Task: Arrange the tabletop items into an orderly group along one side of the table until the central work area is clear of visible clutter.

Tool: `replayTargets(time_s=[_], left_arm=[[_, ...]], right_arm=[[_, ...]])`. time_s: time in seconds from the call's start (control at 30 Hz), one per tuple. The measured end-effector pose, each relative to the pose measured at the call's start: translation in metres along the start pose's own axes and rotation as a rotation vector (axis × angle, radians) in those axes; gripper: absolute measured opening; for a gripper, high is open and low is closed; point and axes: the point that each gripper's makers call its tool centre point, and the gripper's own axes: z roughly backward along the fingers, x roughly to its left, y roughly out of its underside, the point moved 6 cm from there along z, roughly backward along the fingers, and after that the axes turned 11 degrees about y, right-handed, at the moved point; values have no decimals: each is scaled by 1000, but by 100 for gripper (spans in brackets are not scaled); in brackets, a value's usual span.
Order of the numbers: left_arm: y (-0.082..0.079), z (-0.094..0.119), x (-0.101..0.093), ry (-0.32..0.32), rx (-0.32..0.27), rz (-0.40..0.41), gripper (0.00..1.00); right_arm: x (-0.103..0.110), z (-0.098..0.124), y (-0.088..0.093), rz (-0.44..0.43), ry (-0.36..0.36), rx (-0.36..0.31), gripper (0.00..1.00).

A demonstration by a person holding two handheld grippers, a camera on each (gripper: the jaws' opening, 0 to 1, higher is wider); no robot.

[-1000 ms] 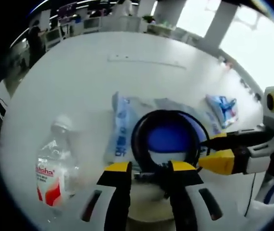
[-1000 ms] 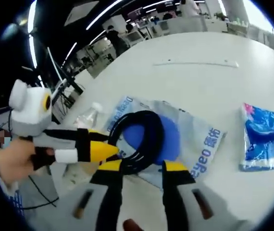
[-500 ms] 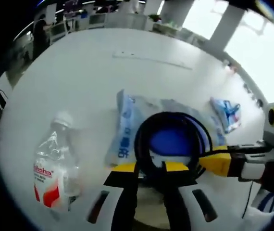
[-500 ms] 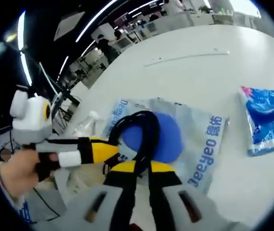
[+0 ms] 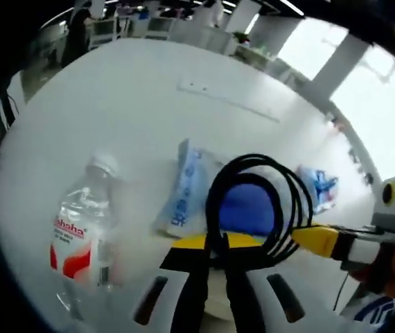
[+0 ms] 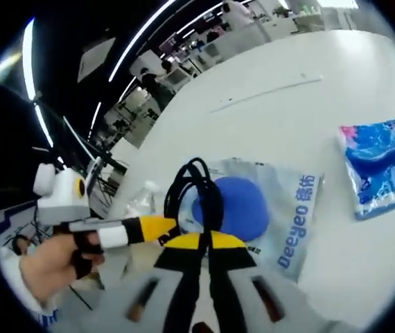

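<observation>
Both grippers, open around the black cable coil point(image 5: 260, 201) a second ago, now have their jaws pressed together on it (left gripper point(image 5: 215, 243) at the near edge, right gripper point(image 6: 205, 239) beside it). The coil, earlier lying flat on the blue-and-white packet point(image 6: 281, 215), now stands tilted up off it, its loops bunched narrower.

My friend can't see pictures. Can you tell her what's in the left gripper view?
The left gripper, jaws shut, holds up a coiled black cable over a white table, and the right gripper pinches the coil from the side. Behind the coil lies a blue-and-white bag, with a clear water bottle lying to its left.
</observation>
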Motion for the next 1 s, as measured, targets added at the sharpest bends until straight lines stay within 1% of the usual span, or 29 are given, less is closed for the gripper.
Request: replayTargets(time_s=[0.17, 0.27, 0.43, 0.5, 0.6, 0.83, 0.93, 1.0], left_arm=[[-5, 8, -10, 6, -19, -18, 2], [-10, 16, -20, 10, -39, -38, 2], [-12, 23, -35, 16, -48, -70, 2], [-13, 25, -41, 18, -54, -78, 2], [-13, 27, -49, 21, -53, -94, 2], [-13, 28, -70, 29, -58, -114, 2], [-11, 27, -80, 36, -53, -127, 2], [-8, 26, -86, 35, -44, -141, 2]], right_arm=[[3, 10, -4, -5, -14, -22, 0], [5, 21, -5, -27, -27, -42, 0], [4, 36, -5, -28, -36, -63, 0], [2, 41, -5, -39, -38, -71, 0], [-1, 48, -5, -32, -34, -75, 0], [-10, 67, -9, -53, -43, -114, 0], [-15, 73, -7, -39, -39, -121, 0], [-20, 77, -5, -51, -37, -123, 0]])
